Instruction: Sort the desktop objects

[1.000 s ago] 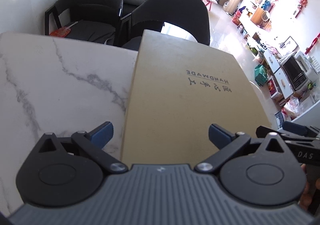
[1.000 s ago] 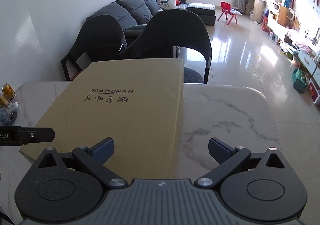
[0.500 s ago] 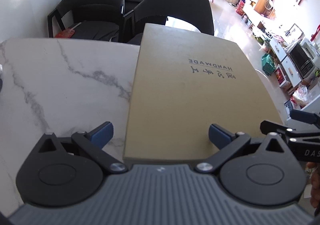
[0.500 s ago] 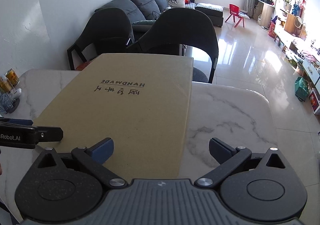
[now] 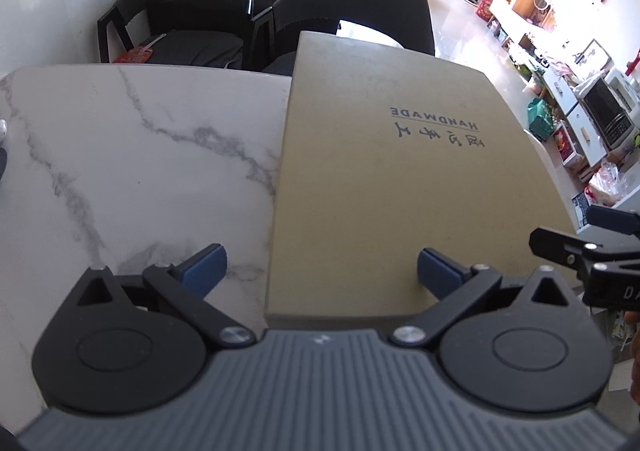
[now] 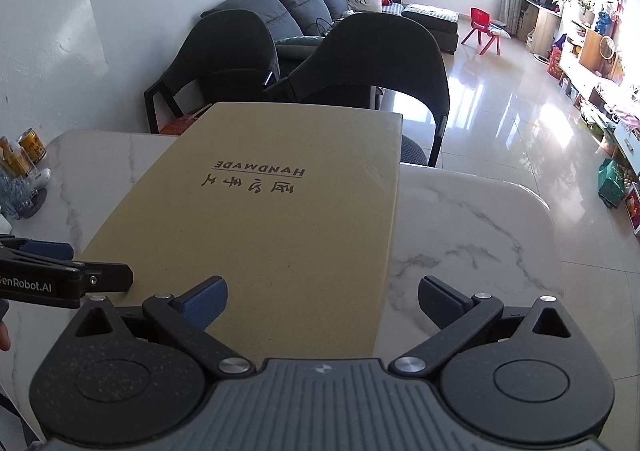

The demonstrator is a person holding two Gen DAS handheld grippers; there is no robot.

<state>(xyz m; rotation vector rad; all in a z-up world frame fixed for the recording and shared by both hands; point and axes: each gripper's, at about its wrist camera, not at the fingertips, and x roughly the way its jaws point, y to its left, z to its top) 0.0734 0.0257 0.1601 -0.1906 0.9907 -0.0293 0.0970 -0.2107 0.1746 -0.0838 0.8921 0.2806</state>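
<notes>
A large flat tan cardboard box [image 5: 392, 171] printed "HANDMADE" lies on the white marble table [image 5: 120, 155]; it also shows in the right wrist view [image 6: 272, 219]. My left gripper [image 5: 322, 269] is open, straddling the box's near left corner. My right gripper [image 6: 322, 297] is open, straddling the box's near right edge. Neither holds anything. Each gripper shows at the edge of the other's view: the right one [image 5: 592, 263] and the left one [image 6: 68, 279].
Two black chairs [image 6: 360, 63] stand behind the table's far edge. Cans and small bottles [image 6: 20, 167] sit at the table's far left. The table's right edge [image 6: 552, 235] drops to a tiled floor.
Both grippers have drawn back and risen slightly, so more of the box and table shows. The box has stayed in place. Both grippers remain open.
</notes>
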